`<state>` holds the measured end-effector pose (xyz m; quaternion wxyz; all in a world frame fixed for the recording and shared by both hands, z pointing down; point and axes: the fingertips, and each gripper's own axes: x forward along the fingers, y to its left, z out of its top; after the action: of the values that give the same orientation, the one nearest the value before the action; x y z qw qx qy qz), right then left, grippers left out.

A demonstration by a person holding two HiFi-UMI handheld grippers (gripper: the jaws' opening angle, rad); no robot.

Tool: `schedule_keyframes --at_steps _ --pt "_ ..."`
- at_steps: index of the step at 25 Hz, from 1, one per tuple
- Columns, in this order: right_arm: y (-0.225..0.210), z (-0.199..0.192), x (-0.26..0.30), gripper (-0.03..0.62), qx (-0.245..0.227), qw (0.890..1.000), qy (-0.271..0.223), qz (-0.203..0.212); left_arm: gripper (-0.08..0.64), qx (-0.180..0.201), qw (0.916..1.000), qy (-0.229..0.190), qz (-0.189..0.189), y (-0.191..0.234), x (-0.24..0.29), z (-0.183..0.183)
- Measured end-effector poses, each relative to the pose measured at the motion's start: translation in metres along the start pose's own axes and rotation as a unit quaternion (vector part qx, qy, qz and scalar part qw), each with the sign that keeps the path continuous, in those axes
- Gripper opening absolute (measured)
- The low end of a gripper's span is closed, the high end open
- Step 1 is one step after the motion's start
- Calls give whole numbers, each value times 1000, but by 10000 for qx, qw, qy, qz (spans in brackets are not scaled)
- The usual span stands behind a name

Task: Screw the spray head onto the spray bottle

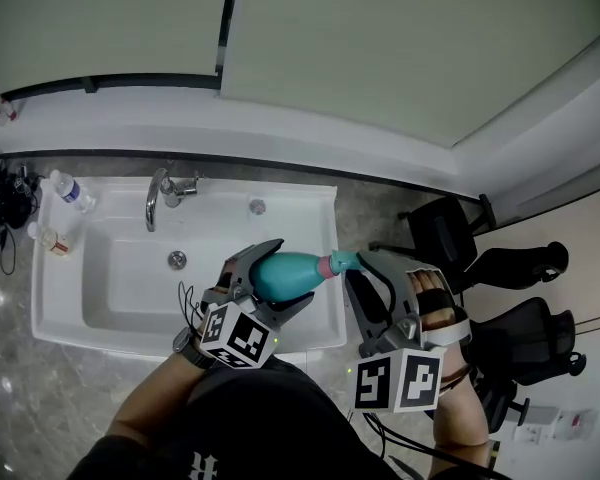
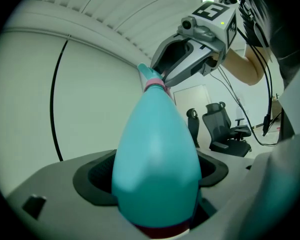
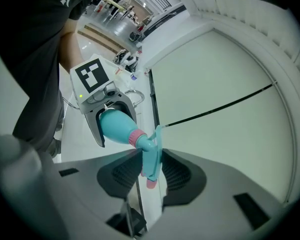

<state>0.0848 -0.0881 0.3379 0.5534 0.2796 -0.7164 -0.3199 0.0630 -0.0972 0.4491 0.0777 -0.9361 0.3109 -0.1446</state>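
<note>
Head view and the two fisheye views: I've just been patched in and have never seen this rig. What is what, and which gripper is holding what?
There is no robot arm here: a person holds a two-jaw gripper in each hand. The head view comes from a camera on the person's head, looking down. The other two cameras ride on the grippers and look along their jaws. The marker cubes are part of the grippers.

The left gripper is clamped on the teal spray bottle. The right gripper is closed on the spray head, which sits at the bottle's neck by the pink collar. How far it is screwed on I cannot tell.

Below them is a white sink with a faucet. A small water bottle is by its far left corner.
</note>
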Motion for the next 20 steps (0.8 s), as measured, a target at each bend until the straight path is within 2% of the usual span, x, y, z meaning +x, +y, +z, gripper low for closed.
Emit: schedule_keyframes --at_steps 5,8,12,15,20 --pt "-5 -2 9 124 -239 9972 708 -77 431 52 9978 225 614 11 5 -4" --pt "-6 1 11 107 -389 9946 950 -153 431 -19 9966 301 767 15 7 -7" --pt "-7 3 12 109 -329 9949 952 -41 431 34 9975 -39 698 15 3 -1" --pt "-5 5 11 109 -184 9957 896 127 431 21 9978 -112 653 13 1 -3" --pt "-3 9 9 109 21 9962 797 352 431 -258 9986 -219 403 7 2 -4"
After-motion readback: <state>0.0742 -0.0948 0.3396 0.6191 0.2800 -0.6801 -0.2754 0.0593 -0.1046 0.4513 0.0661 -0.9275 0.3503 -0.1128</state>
